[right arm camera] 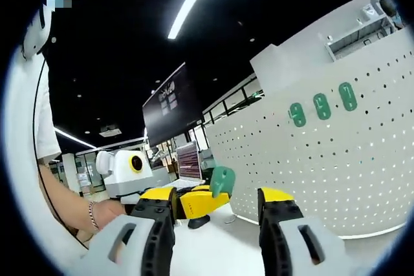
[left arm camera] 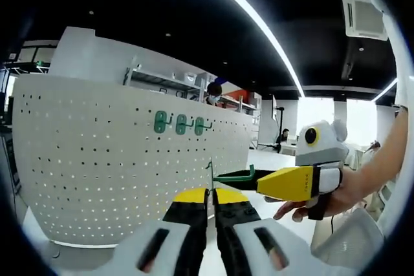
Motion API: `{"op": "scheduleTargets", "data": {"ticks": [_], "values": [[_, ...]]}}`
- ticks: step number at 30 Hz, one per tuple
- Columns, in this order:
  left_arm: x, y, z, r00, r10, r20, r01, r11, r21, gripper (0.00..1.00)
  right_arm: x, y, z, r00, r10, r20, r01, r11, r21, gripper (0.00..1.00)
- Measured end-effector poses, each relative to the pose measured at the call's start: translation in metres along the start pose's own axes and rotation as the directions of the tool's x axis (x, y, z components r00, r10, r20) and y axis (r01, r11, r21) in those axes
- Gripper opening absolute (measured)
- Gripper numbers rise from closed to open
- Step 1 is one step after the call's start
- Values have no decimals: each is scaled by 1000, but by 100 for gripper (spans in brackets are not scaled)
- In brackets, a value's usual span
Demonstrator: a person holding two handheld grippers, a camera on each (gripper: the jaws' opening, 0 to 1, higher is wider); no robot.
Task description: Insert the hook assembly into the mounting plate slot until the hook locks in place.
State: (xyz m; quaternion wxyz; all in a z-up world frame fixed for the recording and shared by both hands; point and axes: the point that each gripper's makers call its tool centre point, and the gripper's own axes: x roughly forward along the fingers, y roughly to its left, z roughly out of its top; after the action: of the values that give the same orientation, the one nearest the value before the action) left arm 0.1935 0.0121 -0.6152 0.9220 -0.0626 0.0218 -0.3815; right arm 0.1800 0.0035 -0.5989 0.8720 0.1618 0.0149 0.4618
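Observation:
A white perforated mounting board (left arm camera: 97,159) stands upright with three green hooks (left arm camera: 181,124) seated in a row near its top. My left gripper (left arm camera: 211,193) is shut on the thin back plate of a loose green hook (left arm camera: 234,176), whose arm points right. The right gripper (left arm camera: 291,183) comes in from the right, its yellow jaw next to the hook's arm. In the right gripper view the board (right arm camera: 362,159) carries the three hooks (right arm camera: 321,106). My right gripper (right arm camera: 217,193) is open there, jaws wide apart. The left gripper (right arm camera: 194,201) holds the green hook (right arm camera: 223,180) in front of it.
The board stands on a white tabletop (right arm camera: 220,244). A person's hand (left arm camera: 336,198) holds the right gripper, and a forearm with a bracelet (right arm camera: 81,211) shows at the left. Shelves (left arm camera: 168,82) and people are behind the board; a laptop (right arm camera: 187,159) sits further back.

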Motion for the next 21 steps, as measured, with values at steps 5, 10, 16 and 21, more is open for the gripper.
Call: {"op": "scheduleTargets", "data": {"ticks": [5,10,16,21], "values": [[0,0,0,1000,1,3,-1,1000,-4,3,3,3,0,1000,7,-6,-7,1000,-8,35],[0,1,1,1000,0,4,0,1000,-3,3,4,0,-1,1000,3,-20,-3,1000,-14,24],[0,0,0,1000,1,1,-1,1000,0,3,7,2,0,1000,1,-24,-1,1000,-14,17],[1,0,0,1000,3,-3,-3,1000,8,3,9,-2,-1,999,-26,-29,26,1000,-11,10]]}}
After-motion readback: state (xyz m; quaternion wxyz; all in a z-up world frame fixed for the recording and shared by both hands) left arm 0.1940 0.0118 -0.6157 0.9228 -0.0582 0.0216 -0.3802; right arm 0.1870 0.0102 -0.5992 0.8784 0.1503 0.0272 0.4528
